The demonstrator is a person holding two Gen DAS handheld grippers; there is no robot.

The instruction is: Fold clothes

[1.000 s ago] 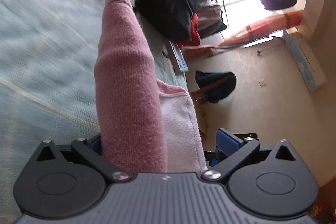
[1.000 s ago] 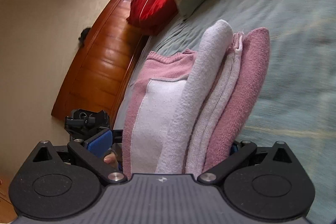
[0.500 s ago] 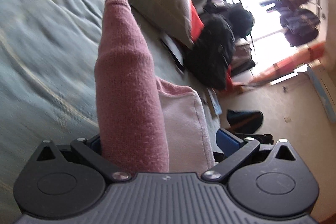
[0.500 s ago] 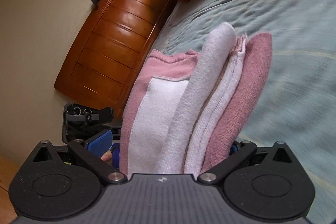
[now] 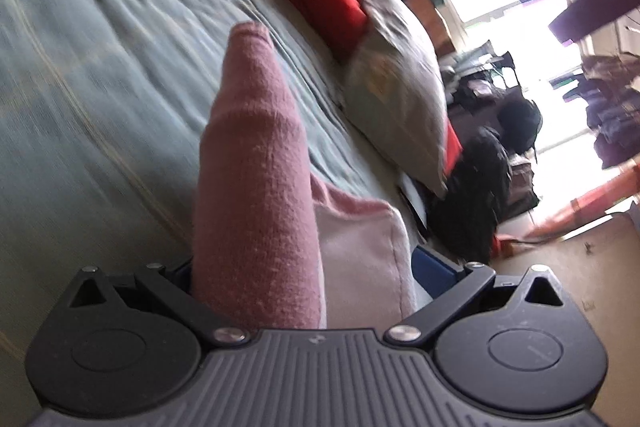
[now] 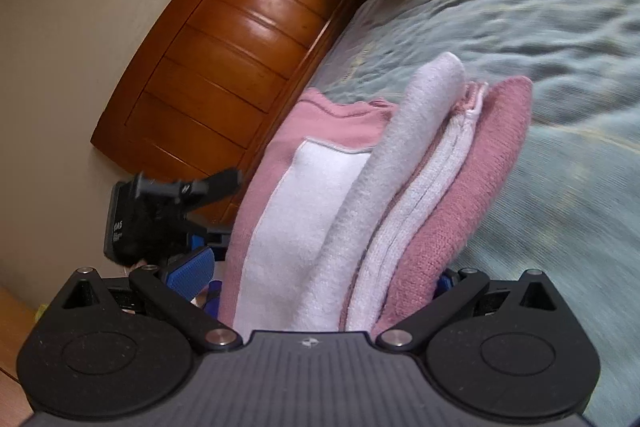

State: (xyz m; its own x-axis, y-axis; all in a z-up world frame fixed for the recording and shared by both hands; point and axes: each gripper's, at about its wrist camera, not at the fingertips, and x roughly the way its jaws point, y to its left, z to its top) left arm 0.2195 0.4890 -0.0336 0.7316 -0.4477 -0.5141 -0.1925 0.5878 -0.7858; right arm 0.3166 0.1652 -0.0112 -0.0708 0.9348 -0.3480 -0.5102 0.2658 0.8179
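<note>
Folded garment (image 6: pixel 360 211) swung bedward, between gripper (image 6: pixel 328 279) fingers.

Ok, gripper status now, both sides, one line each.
Left gripper: closed on the folded pink garment.
Right gripper: closed on the same garment's stacked pink and white layers, above the bed.

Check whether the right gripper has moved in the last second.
Yes. The right gripper, clamped on the folded pink garment, swung toward the wooden headboard, which now fills more of its view.
</note>
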